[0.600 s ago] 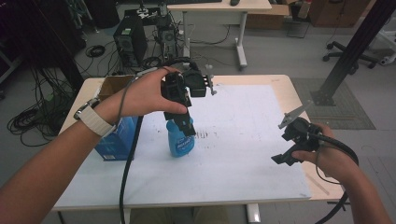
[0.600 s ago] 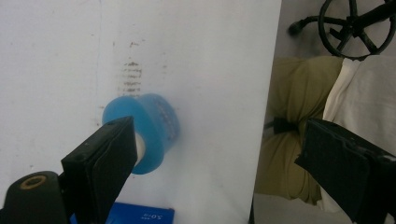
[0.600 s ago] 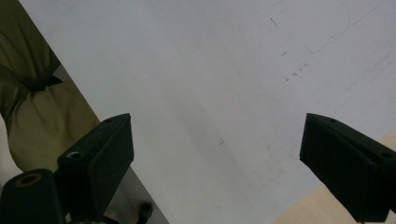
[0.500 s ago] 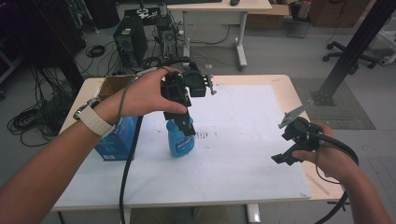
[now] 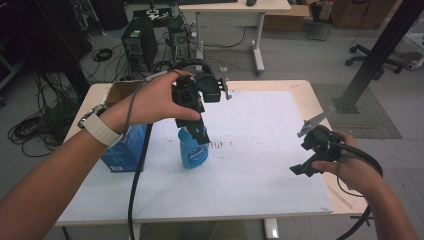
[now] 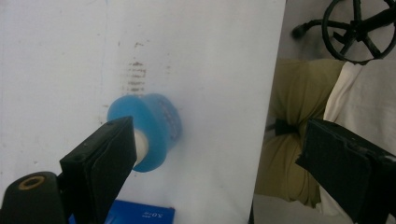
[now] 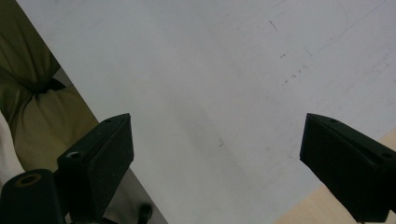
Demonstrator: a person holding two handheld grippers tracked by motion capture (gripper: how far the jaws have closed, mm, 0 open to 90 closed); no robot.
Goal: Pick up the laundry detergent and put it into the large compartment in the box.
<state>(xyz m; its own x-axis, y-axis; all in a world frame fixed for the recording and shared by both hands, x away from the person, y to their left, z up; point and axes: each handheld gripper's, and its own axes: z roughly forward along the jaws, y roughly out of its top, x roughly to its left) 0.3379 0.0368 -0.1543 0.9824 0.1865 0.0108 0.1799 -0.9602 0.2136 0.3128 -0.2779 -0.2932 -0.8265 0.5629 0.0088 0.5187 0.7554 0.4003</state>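
Now the blue bottle [image 5: 193,149] stands upright on the table [image 5: 260,165], nearer its left edge. The left hand-held gripper [image 5: 200,134] hangs over the bottle's top, jaws spread wide, not pinching. Next it should close on the neck. Nothing has moved. The right hand-held gripper [image 5: 306,155] waits spread near the right edge.

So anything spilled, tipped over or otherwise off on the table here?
Nothing spilled or tipped. The blue bottle stands upright under the open left gripper. The only blemish is a patch of dark smudges on the white sheet beside it.
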